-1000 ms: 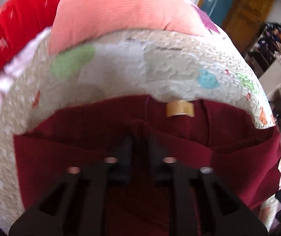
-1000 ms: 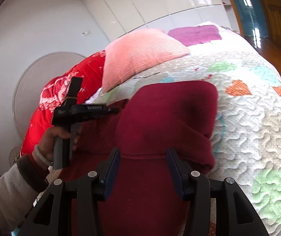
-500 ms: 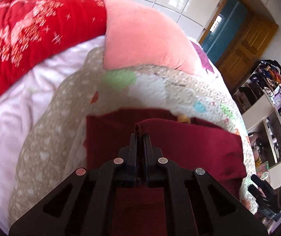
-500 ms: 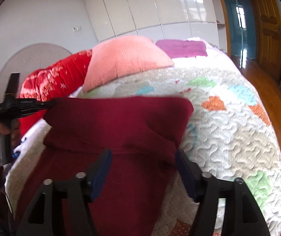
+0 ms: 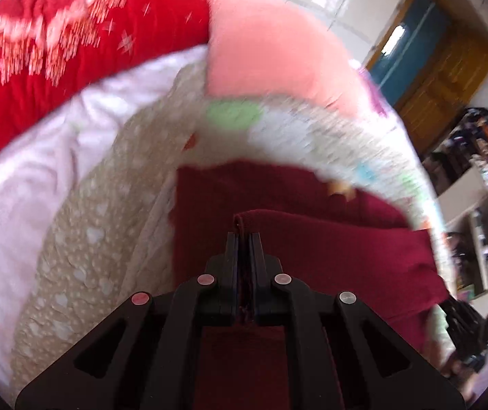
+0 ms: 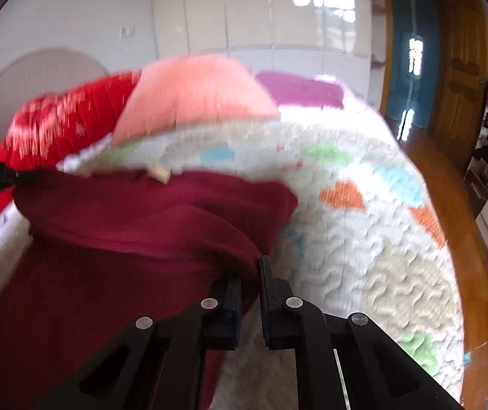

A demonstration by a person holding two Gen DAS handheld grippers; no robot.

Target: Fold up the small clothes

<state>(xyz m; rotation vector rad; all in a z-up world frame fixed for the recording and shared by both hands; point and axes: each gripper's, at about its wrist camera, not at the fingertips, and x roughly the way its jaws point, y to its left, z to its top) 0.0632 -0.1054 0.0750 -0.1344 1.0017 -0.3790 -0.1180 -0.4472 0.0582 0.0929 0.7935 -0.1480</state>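
Note:
A dark red garment (image 5: 329, 239) lies on the quilted bed, with a folded layer raised above the lower part. My left gripper (image 5: 244, 239) is shut on the folded edge's left corner. In the right wrist view the garment (image 6: 134, 225) stretches between both grippers. My right gripper (image 6: 251, 273) is shut on the fold's right corner. The left gripper's tip (image 6: 1, 177) shows at the far left, pinching the other corner. A tan neck label (image 6: 160, 172) shows at the garment's far edge.
The patchwork quilt (image 6: 363, 256) covers the bed. A salmon pillow (image 6: 196, 99), a red blanket (image 5: 56, 51) and a purple cloth (image 6: 305, 92) lie at the head. A wooden door (image 6: 462, 68) and cluttered shelves (image 5: 476, 171) stand to the right.
The right gripper has closed on the fold's right corner. Both grippers have drawn back with the folded edge held taut between them, and the view has lifted.

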